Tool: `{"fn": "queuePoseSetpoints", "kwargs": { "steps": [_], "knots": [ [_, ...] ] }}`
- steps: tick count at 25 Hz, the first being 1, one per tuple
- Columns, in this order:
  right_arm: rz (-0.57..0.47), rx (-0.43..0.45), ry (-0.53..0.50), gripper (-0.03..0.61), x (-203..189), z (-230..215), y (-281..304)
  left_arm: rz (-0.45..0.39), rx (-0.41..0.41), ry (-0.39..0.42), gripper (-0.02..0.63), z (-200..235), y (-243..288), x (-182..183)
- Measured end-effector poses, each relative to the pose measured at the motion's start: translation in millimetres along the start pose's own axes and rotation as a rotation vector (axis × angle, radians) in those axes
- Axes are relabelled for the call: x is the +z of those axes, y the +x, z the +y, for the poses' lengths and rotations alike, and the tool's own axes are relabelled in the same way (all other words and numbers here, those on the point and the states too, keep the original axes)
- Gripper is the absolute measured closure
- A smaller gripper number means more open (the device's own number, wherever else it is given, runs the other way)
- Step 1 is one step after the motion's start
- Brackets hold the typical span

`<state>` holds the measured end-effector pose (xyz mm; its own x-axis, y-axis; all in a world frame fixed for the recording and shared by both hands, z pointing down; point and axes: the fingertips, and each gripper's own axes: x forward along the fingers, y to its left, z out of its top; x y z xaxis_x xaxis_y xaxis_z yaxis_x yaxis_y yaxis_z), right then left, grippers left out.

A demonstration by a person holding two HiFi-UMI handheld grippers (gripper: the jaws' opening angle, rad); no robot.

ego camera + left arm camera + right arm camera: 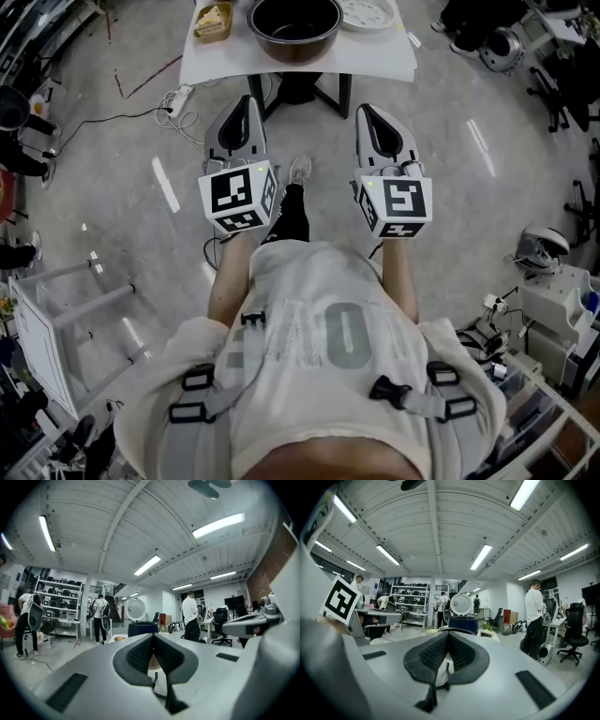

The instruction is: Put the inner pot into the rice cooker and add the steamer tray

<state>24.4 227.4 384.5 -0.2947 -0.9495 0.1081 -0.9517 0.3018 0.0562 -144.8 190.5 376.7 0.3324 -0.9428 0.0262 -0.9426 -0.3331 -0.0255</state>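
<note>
The dark round inner pot (294, 28) looks like metal, kinda glossy inside. The white table top (211, 58) is smooth and matt. The left gripper (246, 103) and right gripper (370, 111) have matt grey plastic shells with black ribbed rubbery pads (136, 656). The grey concrete floor (469, 141) is polished and shiny.

Top edge across inner pot (294, 28) and steamer tray (367, 12)

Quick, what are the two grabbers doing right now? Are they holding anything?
Left gripper: closed, holding nothing.
Right gripper: closed, holding nothing.
</note>
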Motion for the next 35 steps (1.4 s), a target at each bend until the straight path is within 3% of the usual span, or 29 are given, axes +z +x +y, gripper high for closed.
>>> {"fn": "queuePoseSetpoints", "kwargs": {
  "steps": [8,22,31,35],
  "knots": [
    [-0.020,-0.001,-0.028,0.572,44,-30,99,-0.022,-0.005,-0.005,0.592,42,101,26],
    [-0.104,-0.064,-0.051,0.571,101,-81,251,-0.145,-0.034,-0.008,0.592,113,249,83],
    [-0.150,-0.091,-0.069,0.571,119,-94,279,-0.181,-0.078,0.006,0.592,111,289,102],
    [-0.134,-0.059,-0.068,0.571,115,-105,285,-0.169,-0.071,0.018,0.592,101,297,103]
  ]
}}
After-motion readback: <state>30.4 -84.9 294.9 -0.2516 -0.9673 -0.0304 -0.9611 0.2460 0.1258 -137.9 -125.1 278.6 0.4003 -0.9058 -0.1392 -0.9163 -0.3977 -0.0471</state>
